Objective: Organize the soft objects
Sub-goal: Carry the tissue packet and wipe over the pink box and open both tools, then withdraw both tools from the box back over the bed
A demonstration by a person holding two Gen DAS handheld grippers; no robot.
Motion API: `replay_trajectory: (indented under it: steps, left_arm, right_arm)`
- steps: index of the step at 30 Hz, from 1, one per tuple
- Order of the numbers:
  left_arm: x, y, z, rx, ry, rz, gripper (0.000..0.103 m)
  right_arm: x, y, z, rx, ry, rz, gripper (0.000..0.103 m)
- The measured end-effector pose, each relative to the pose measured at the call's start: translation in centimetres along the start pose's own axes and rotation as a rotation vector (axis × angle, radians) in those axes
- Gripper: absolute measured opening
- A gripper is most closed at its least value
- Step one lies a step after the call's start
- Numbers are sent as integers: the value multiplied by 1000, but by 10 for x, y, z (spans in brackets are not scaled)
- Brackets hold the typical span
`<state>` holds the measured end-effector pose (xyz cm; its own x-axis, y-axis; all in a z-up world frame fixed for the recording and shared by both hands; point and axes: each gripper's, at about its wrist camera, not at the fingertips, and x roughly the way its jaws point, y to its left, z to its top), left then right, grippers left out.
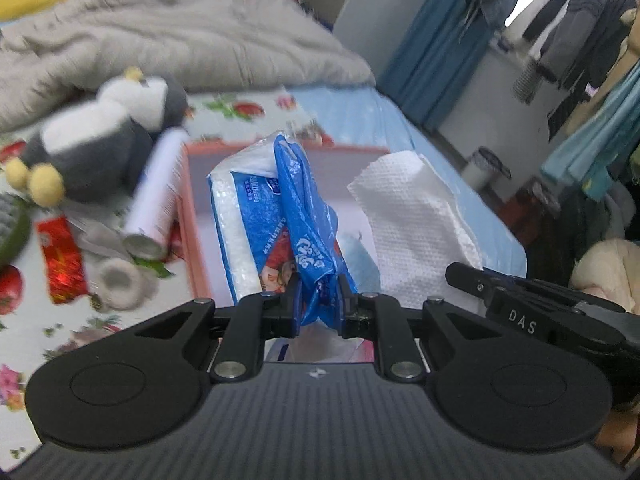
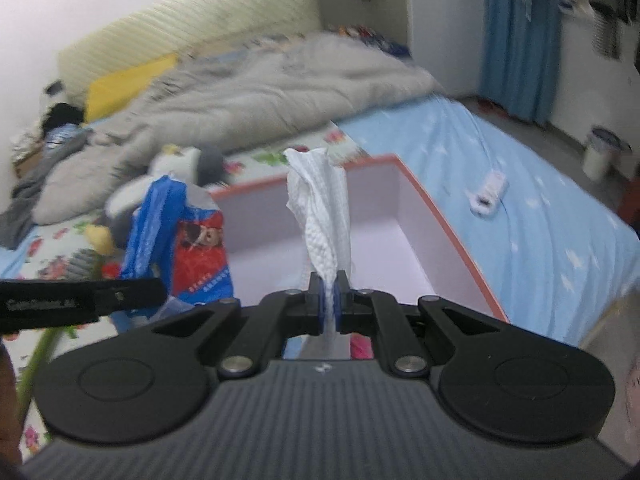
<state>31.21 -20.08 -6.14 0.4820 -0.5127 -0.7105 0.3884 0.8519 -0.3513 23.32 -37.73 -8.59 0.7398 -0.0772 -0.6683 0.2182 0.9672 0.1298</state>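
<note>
My left gripper (image 1: 319, 300) is shut on the blue plastic wrapper of a tissue pack (image 1: 264, 216) and holds it up over the pink-rimmed box (image 1: 188, 208). The pack also shows in the right wrist view (image 2: 180, 236), at the left of the box (image 2: 452, 232). My right gripper (image 2: 329, 300) is shut on a white paper tissue (image 2: 324, 216) that stands up twisted above the box. The same tissue (image 1: 416, 220) shows spread out at the right in the left wrist view. A grey and white plush penguin (image 1: 100, 136) lies on the bed left of the box.
A white cylinder can (image 1: 154, 200), a red packet (image 1: 62, 264) and a roll of tape (image 1: 120, 280) lie on the flowered sheet. A grey quilt (image 1: 180, 36) is bunched behind. A white clip (image 2: 486, 192) lies on the blue sheet. Clothes (image 1: 580, 40) hang at right.
</note>
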Motion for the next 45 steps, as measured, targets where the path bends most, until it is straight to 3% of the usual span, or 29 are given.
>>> replay_trajectory:
  steps: [10, 17, 19, 21, 24, 32, 45]
  left_arm:
    - [100, 9, -5, -25, 188, -39, 19]
    - [120, 18, -8, -39, 226, -37, 20]
    - [119, 18, -7, -36, 219, -30, 28]
    - [113, 15, -7, -29, 215, -16, 52]
    - [97, 11, -7, -18, 187, -1, 57]
    - [42, 0, -4, 3, 89, -1, 57]
    - [-90, -10, -16, 15, -157, 34, 57]
  right_arm:
    - [68, -28, -25, 40, 194, -74, 9]
    - [79, -29, -33, 61, 232, -69, 10]
    - [77, -29, -34, 68, 233, -69, 11]
    - [75, -32, -33, 84, 237, -64, 17]
    - [65, -33, -29, 96, 213, -55, 44]
    - [21, -27, -11, 90, 109, -35, 45]
    - [-79, 8, 6, 55, -110, 61, 45]
